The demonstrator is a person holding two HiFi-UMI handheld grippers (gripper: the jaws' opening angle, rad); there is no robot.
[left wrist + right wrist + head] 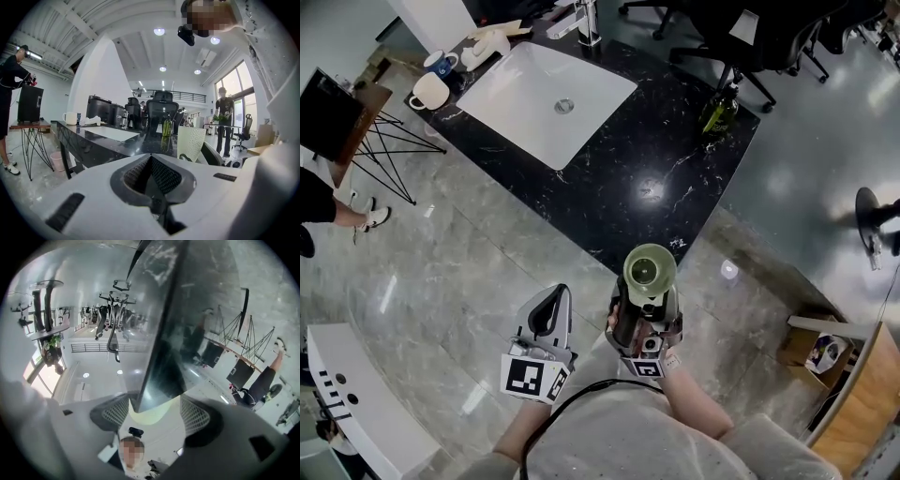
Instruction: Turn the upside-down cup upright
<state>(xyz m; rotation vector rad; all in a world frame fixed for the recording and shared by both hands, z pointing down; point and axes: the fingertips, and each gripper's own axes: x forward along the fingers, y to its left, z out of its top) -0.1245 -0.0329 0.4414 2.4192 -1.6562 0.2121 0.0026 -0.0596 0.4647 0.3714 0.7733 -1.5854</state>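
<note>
A pale green cup (650,270) is held in the air just off the front edge of the black counter (628,178), one round end facing my head camera. My right gripper (649,294) is shut on its sides from below. In the left gripper view the cup (191,143) looks textured and wider at its top. Between the right jaws only a pale green patch of the cup (146,417) shows, and that view is rolled upside down. My left gripper (549,314) hangs beside it to the left, shut (151,176) and empty.
A white sink (546,98) with a faucet (586,21) is set in the counter. A green bottle (719,110) stands at its right end, a blue mug (441,64) and a white mug (429,92) at its left. Office chairs stand behind; a wire-legged stand (337,117) and a person (323,211) are at left.
</note>
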